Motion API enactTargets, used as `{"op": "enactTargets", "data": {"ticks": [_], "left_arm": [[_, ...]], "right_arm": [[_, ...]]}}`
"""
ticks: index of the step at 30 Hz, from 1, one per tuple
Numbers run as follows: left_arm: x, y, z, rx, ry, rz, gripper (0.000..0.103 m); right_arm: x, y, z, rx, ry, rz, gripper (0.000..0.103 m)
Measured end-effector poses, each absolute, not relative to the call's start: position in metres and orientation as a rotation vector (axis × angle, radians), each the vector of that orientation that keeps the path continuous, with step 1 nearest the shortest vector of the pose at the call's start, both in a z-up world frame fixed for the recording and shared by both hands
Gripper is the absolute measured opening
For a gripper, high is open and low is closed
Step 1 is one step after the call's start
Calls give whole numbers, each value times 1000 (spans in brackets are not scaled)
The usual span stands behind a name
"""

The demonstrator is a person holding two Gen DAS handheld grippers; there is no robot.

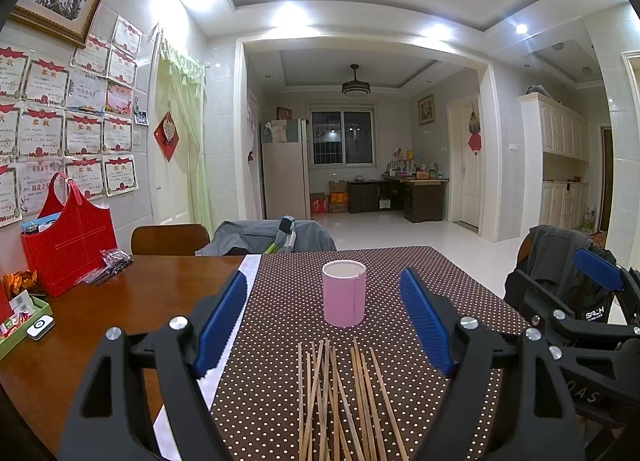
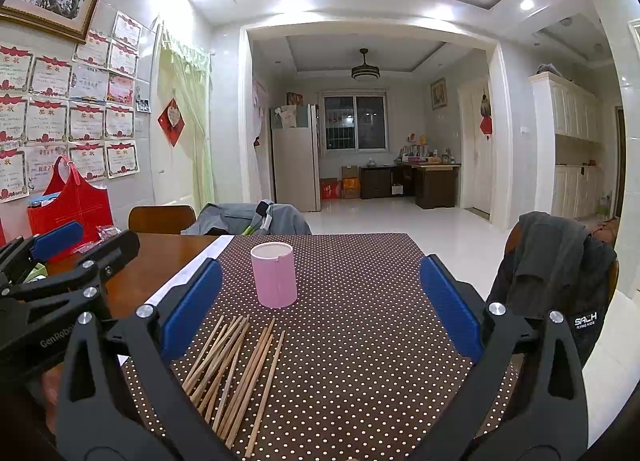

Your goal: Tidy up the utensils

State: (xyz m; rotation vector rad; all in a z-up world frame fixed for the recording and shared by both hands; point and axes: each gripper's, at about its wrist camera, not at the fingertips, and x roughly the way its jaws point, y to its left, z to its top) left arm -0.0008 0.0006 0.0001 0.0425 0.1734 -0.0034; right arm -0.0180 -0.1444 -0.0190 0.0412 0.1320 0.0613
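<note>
Several wooden chopsticks (image 1: 340, 401) (image 2: 236, 373) lie loose on the brown dotted cloth (image 1: 440, 293) (image 2: 360, 341). Behind them stands an empty pink cylindrical holder (image 1: 344, 293) (image 2: 274, 275), upright. My left gripper (image 1: 324, 325) is open, above the chopsticks, with nothing between its blue pads. My right gripper (image 2: 320, 305) is open too, to the right of the pile, holding nothing. In the left wrist view the right gripper (image 1: 600, 301) shows at the right edge; in the right wrist view the left gripper (image 2: 60, 261) shows at the left edge.
A wooden table (image 1: 120, 309) carries a red bag (image 1: 68, 249), a green tray (image 1: 24, 325) and packets at the left. Chairs draped with jackets stand at the far side (image 1: 276, 237) and at the right (image 2: 560, 273).
</note>
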Motion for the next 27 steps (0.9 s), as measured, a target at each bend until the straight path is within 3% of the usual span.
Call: {"op": "enactTargets", "data": {"ticks": [27], "left_arm": [[14, 4, -22, 43, 185, -3, 78]], "right_arm": [[-12, -147, -16, 56, 176, 69, 97]]}}
